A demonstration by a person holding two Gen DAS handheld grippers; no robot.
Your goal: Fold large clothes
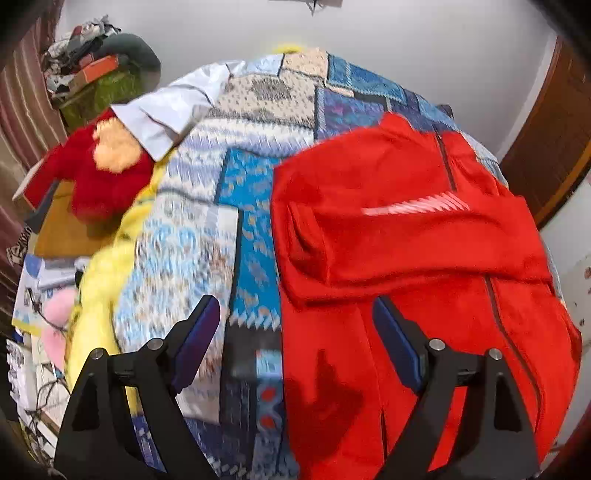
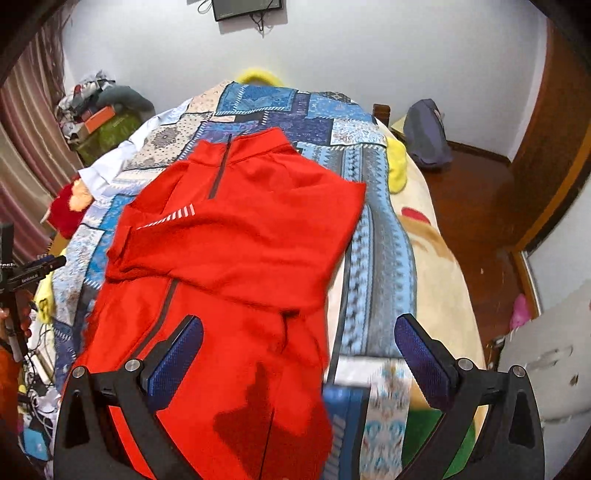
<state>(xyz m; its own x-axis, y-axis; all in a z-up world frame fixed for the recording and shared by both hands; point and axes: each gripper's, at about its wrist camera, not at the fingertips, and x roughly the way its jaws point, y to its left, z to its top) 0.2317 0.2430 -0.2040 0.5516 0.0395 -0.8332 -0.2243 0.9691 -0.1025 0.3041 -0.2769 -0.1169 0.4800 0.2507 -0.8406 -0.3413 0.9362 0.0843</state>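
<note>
Your left gripper (image 1: pixel 295 317) and right gripper (image 2: pixel 299 339) both hang above the bed with jaws apart, nothing between them. The red jacket (image 2: pixel 236 236) lies on the patchwork bedspread (image 1: pixel 207 206), its top folded over.

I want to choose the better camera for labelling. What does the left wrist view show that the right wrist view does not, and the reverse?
Only the left wrist view shows the left gripper, fingers apart and empty, and a pink soft item beside the bed.

Only the right wrist view shows the right gripper, also open and empty, a grey-blue bag on the floor, and a dark screen on the wall.

Both show the red jacket lying partly folded on the patterned blue bedspread, and the white garment.
</note>
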